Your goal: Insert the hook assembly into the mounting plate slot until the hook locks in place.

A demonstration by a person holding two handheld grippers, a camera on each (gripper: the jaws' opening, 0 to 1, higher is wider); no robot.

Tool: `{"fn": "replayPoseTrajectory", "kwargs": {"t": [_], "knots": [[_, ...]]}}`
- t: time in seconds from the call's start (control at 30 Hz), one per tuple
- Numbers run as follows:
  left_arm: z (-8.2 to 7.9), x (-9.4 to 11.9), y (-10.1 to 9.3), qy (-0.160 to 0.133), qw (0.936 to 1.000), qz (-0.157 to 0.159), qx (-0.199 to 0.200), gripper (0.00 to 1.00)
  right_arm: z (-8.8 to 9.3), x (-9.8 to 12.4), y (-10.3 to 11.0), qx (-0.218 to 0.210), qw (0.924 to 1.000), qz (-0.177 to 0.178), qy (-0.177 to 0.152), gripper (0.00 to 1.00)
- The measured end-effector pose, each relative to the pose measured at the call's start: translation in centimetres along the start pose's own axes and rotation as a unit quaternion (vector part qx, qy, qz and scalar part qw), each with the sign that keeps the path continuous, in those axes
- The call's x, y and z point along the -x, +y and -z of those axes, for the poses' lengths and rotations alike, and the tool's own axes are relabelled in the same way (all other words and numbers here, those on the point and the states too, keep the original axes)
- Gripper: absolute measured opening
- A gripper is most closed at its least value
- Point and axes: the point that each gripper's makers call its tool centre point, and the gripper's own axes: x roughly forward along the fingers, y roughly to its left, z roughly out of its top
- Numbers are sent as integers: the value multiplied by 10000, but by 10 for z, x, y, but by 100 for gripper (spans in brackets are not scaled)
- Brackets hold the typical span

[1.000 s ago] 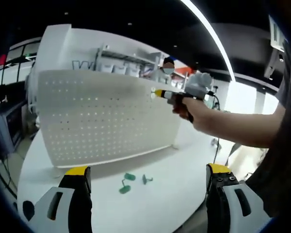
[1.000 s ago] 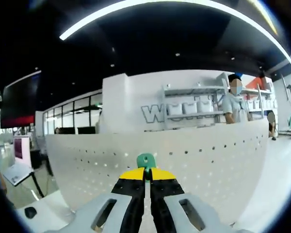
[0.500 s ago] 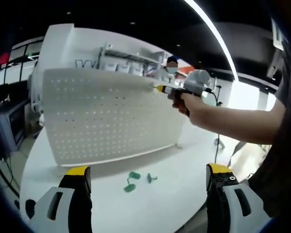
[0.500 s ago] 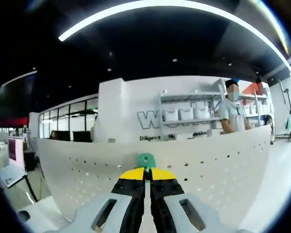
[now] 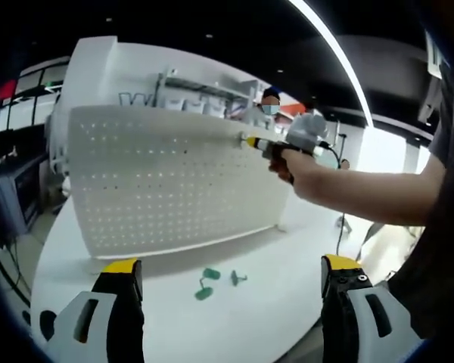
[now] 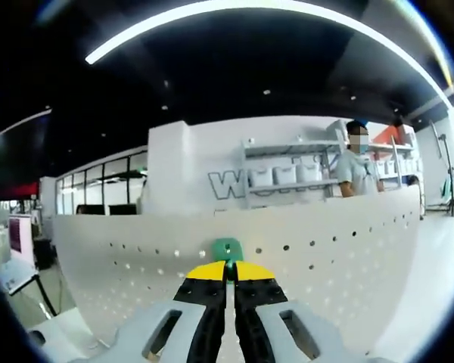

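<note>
A white perforated mounting plate stands upright on the white table. My right gripper is shut on a green hook, whose tip sits close against the upper rows of the plate. In the left gripper view the right gripper reaches the plate's upper right edge, held by a person's hand. Two loose green hooks lie on the table in front of the plate. My left gripper is open, hanging above the table's near edge with nothing between its jaws.
Behind the plate are a white wall with shelves and a person standing. A dark monitor stands to the left of the table. The person's arm crosses the right side of the left gripper view.
The right gripper with the hook has crept closer to the plate's top rows. The left gripper stays still and open.
</note>
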Motion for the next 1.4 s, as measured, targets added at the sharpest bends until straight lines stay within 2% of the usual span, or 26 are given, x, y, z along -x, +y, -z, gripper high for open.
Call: {"fn": "replayPoseTrajectory", "kwargs": {"t": [0.27, 0.4, 0.73, 0.87, 1.03, 1.23, 1.4], "knots": [[3, 3, 3, 13, 10000, -70, 29, 100, 3, -1, 0, -79, 9999, 67, 19, 0], [4, 5, 6, 16, 9999, -93, 57, 100, 7, -2, 0, 16, 9999, 108, 60, 0], [-1, 6, 7, -42, 9999, -101, 24, 99, 8, -3, 1, 32, 9997, 153, 177, 1], [0, 6, 6, -46, 9999, -91, 40, 99, 7, -6, 4, -115, 9997, 77, 213, 8], [0, 7, 3, -73, 9999, -88, 30, 98, 9, -4, 5, -39, 9995, 51, 307, 9], [-1, 8, 3, -108, 9999, -109, 23, 98, -5, 0, 4, -139, 9998, 21, 141, 12], [-2, 8, 0, -123, 9999, -101, 4, 98, -14, 3, 3, -60, 10000, -35, 57, 12]]}}
